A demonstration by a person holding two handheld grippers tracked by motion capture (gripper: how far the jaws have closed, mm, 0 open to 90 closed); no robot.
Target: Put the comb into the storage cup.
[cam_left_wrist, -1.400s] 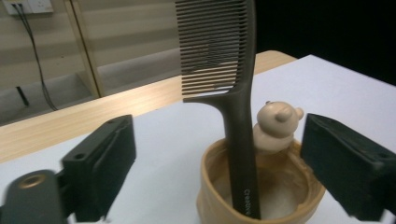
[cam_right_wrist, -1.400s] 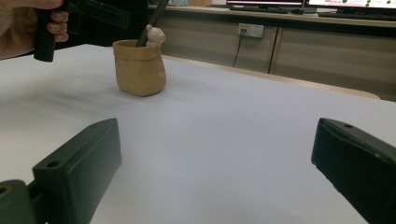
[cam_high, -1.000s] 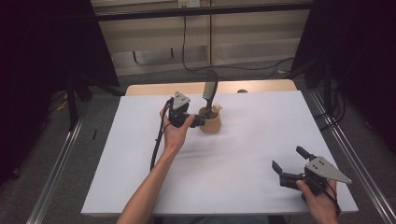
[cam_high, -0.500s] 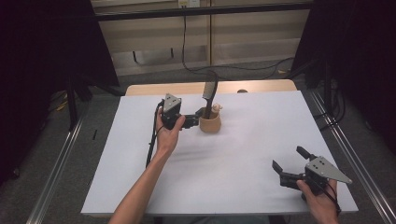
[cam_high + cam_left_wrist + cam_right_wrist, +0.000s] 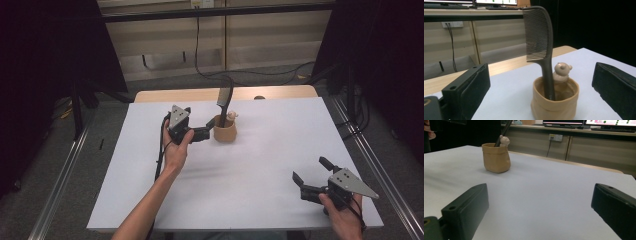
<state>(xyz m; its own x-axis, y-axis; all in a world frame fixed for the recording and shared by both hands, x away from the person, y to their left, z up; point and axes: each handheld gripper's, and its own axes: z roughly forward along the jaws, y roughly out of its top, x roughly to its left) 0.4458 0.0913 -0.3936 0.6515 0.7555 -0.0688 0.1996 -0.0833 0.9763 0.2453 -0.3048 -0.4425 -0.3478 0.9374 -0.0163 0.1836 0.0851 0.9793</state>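
From the high view, my left gripper sits near the middle of the white table, its jaws spread and pointing toward three o'clock, just beside the tan cup. The cup stands toward the twelve o'clock edge, with a dark comb upright in it. My right gripper rests near the five o'clock corner, jaws apart, well away from the cup. Wide bare table lies between the two grippers, and the far edge runs close behind the cup.

In the left gripper view, the cup shows between my two spread jaws, neither jaw touching it. Here the comb shows its fine teeth, facing nine o'clock, its handle sunk into the cup, and a small bear figure peeks over the rim at its right.

In the right gripper view, the cup stands far off at eleven o'clock, the bear's head above its rim. My jaws are spread over open white table, nothing between them.
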